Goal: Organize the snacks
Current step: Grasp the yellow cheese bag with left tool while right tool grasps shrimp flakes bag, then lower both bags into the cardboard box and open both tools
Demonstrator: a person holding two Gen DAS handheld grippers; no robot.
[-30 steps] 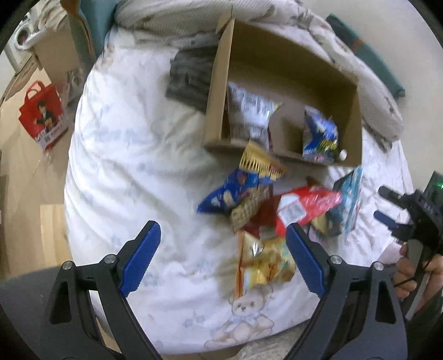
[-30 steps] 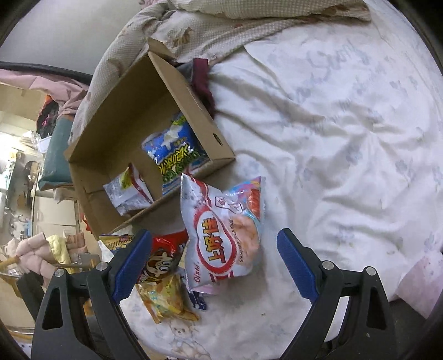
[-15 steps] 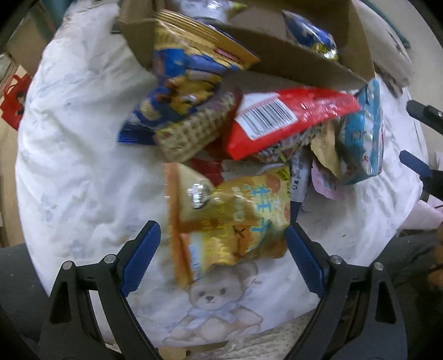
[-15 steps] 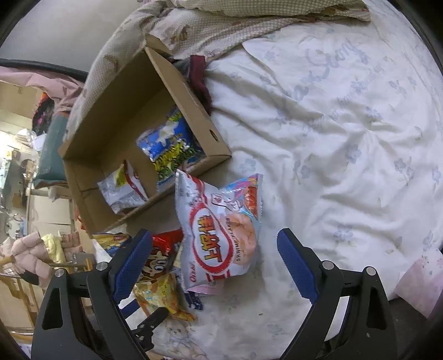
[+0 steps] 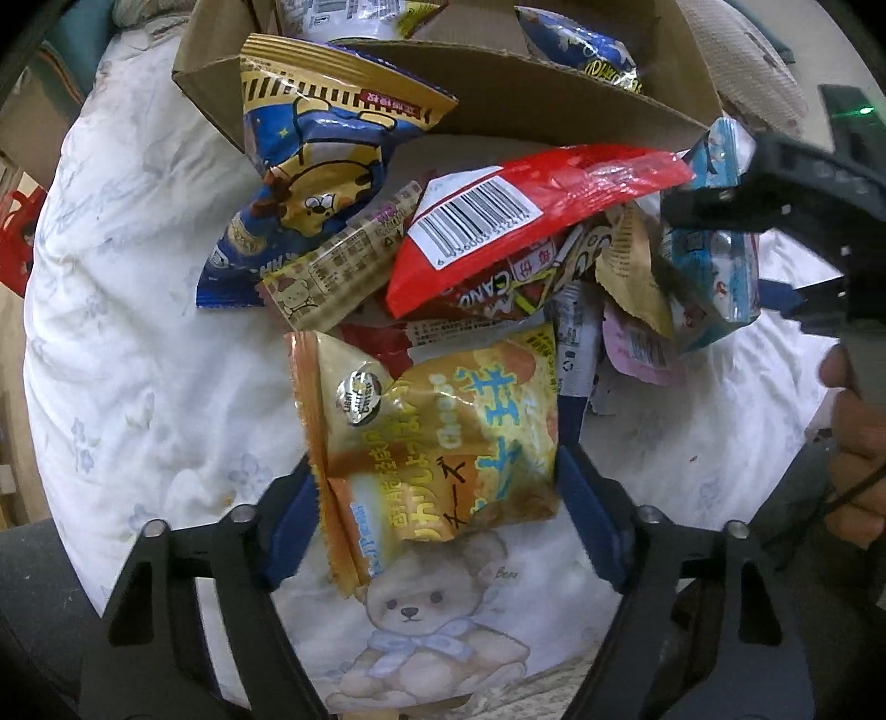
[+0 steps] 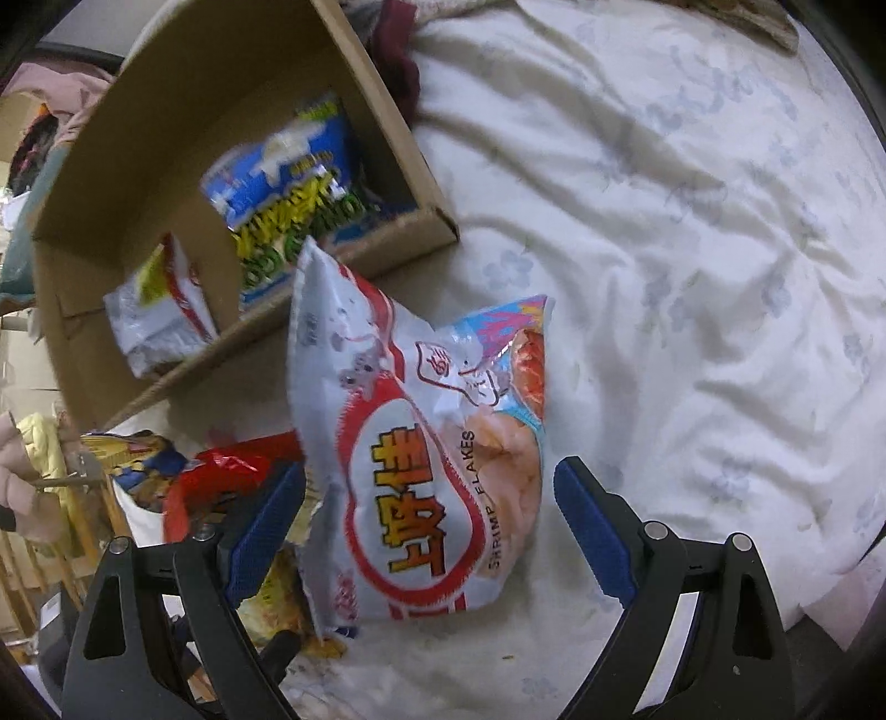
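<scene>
Left wrist view, left to right: blue-and-yellow bear bag [image 5: 310, 183] leans on the near wall of the cardboard box [image 5: 554, 94]. Next to it a small tan waffle-print pack [image 5: 332, 277], then a red bag [image 5: 526, 216] with its barcode facing up, lying across the top of the pile. Right of that, a light blue bag [image 5: 720, 266], partly behind the right hand-held gripper [image 5: 775, 183], which a hand [image 5: 853, 443] holds at the frame edge.

Box contents in this view: a white pack [image 5: 343, 16] in the left compartment, a blue bag [image 5: 581, 50] in the right compartment. Only their tops show.

Left hand-held gripper [image 5: 437, 498]: jaws closing, orange cheese snack bag [image 5: 437, 432] between them. Right pad is at the bag's edge, left pad sits under the seam side. Can't confirm the pads press on it. The bag lies flat on the white bed sheet [image 5: 138, 360], just above a printed teddy bear [image 5: 421, 620].

Right wrist view, left to right: same box [image 6: 382, 138], with a divider. Left compartment holds a white-and-red pack [image 6: 160, 315], right compartment a blue-and-green bag [image 6: 293, 183], blurred. In front of the box, a white shrimp flakes bag [image 6: 421, 454] on the bed.

Right hand-held gripper [image 6: 426, 520]: jaws wide apart, straddling the lower part of the shrimp flakes bag; pads clear of it on both sides.
</scene>
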